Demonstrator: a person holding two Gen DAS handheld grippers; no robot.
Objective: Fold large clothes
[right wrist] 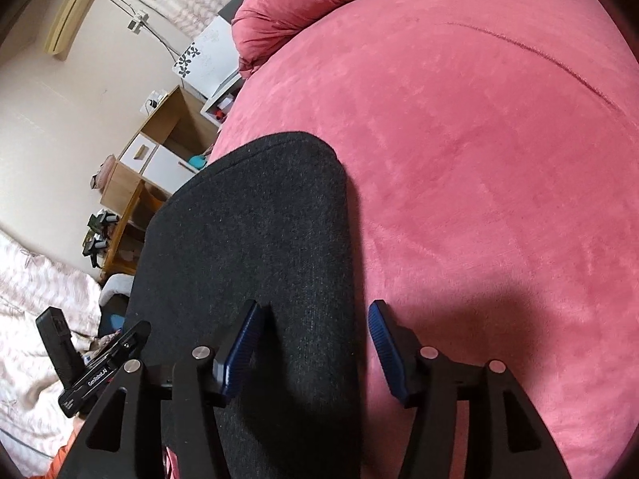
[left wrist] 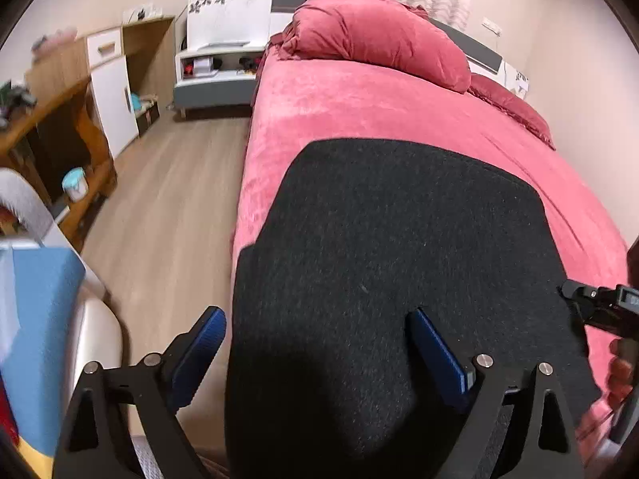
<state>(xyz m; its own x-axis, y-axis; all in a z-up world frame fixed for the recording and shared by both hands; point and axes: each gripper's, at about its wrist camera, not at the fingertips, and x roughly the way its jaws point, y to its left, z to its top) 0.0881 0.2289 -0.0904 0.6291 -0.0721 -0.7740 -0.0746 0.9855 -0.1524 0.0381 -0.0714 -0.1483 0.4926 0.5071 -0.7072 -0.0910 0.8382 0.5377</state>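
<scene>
A large black knit garment [left wrist: 391,263] lies folded flat on the pink bed cover [left wrist: 359,111], near the bed's left front corner. My left gripper [left wrist: 319,343] is open above its near left edge, blue pads apart, holding nothing. My right gripper [right wrist: 315,339] is open above the garment's right edge [right wrist: 259,239], one pad over the cloth and one over the bed cover [right wrist: 479,159]. The right gripper's tip also shows at the right edge of the left wrist view [left wrist: 599,303]. The left gripper's body shows in the right wrist view [right wrist: 92,371].
Pink pillows [left wrist: 375,36] lie at the head of the bed. A white nightstand [left wrist: 223,64] and a wooden desk with a white cabinet [left wrist: 108,92] stand along the wall left of the bed. Wood floor [left wrist: 171,207] runs beside the bed. A blue and white object [left wrist: 36,319] is near left.
</scene>
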